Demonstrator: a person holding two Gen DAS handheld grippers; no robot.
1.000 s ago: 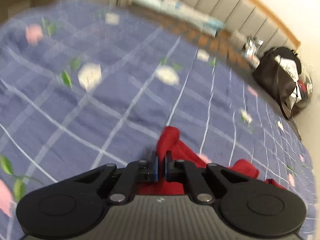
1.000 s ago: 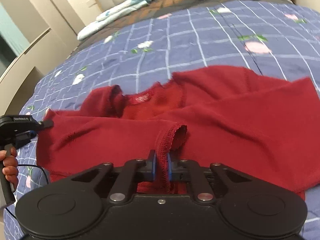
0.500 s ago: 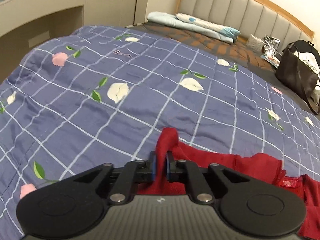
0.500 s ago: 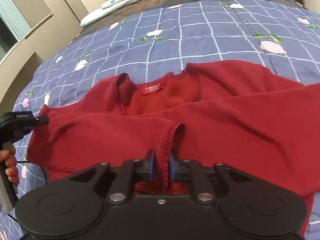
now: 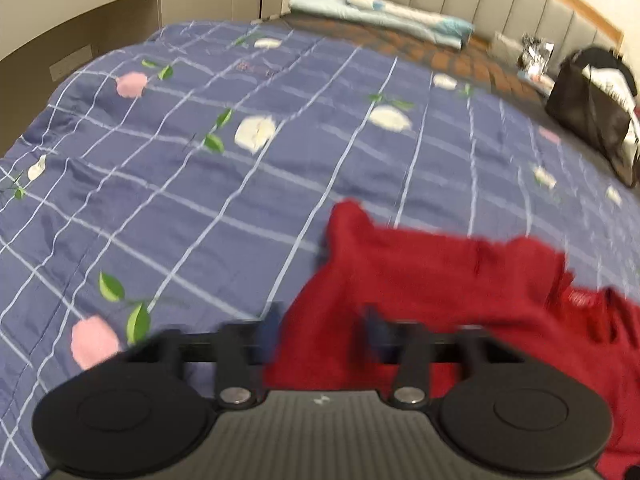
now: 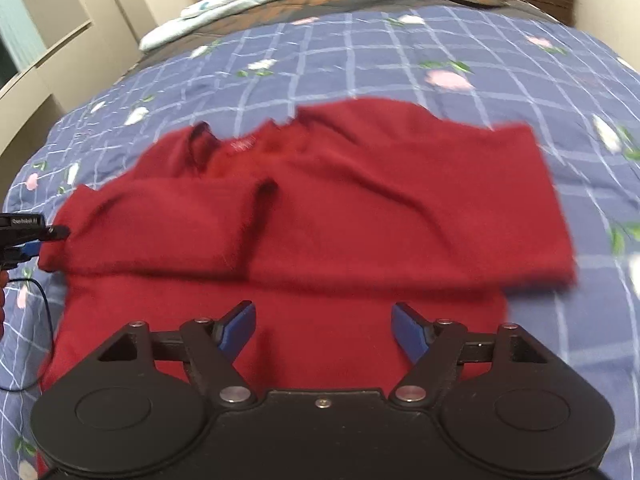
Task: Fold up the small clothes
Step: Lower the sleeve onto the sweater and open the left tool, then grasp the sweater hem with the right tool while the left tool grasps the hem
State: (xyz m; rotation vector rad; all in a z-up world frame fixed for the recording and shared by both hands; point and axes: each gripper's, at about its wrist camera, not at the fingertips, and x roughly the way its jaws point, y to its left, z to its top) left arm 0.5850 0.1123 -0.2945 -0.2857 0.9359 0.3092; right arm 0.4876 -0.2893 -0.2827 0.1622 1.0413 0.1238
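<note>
Two sleeves of the red sweater (image 6: 320, 216) lie folded across its chest, so the sleeve fold looks done; next calls for gripping the hem or a side. It lies flat on the blue quilt (image 6: 400, 52). Right gripper (image 6: 324, 330) gapes wide, empty; left gripper (image 5: 320, 328) is spread too, cloth loose between its fingers.

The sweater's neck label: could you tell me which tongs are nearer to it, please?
Probably left. The left tongs straddle the red sweater at its shoulder edge, beside the neck label; the right tongs hover open over the lower body.
</note>
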